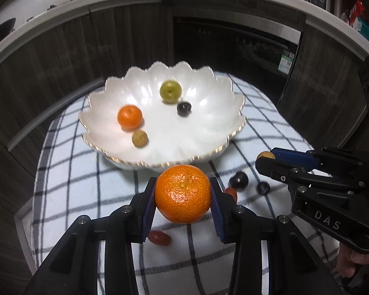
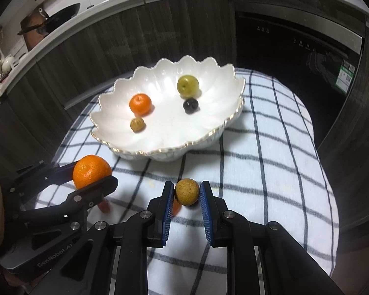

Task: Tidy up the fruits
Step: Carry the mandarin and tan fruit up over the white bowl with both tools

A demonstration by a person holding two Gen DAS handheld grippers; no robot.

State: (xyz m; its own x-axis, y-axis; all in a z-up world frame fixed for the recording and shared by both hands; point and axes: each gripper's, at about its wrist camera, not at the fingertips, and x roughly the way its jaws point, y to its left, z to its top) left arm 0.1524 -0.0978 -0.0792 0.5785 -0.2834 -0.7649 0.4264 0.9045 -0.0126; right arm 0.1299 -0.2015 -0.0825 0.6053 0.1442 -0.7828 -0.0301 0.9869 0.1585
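Observation:
My left gripper [image 1: 183, 183] is shut on a large orange tangerine [image 1: 183, 196] and holds it above the checked cloth [image 1: 69, 184], just in front of the white scalloped bowl [image 1: 184, 137]. In the right wrist view the same tangerine [image 2: 91, 170] sits in the left gripper [image 2: 93, 173] at the left. My right gripper [image 2: 186, 186] is shut on a small round brown fruit [image 2: 187, 191], also off the cloth. In the bowl lie a small tangerine [image 1: 130, 117], a green fruit [image 1: 170, 91], a dark fruit [image 1: 184, 108] and a brown fruit [image 1: 139, 138].
On the cloth lie a red cherry tomato [image 1: 160, 238], a second red one [image 1: 231, 193] and two dark grapes [image 1: 238, 180] [image 1: 263, 188]. Dark wood cabinets [image 1: 61, 56] and a black oven front [image 1: 233, 49] curve behind the table. A hand [image 1: 349, 258] grips the right tool.

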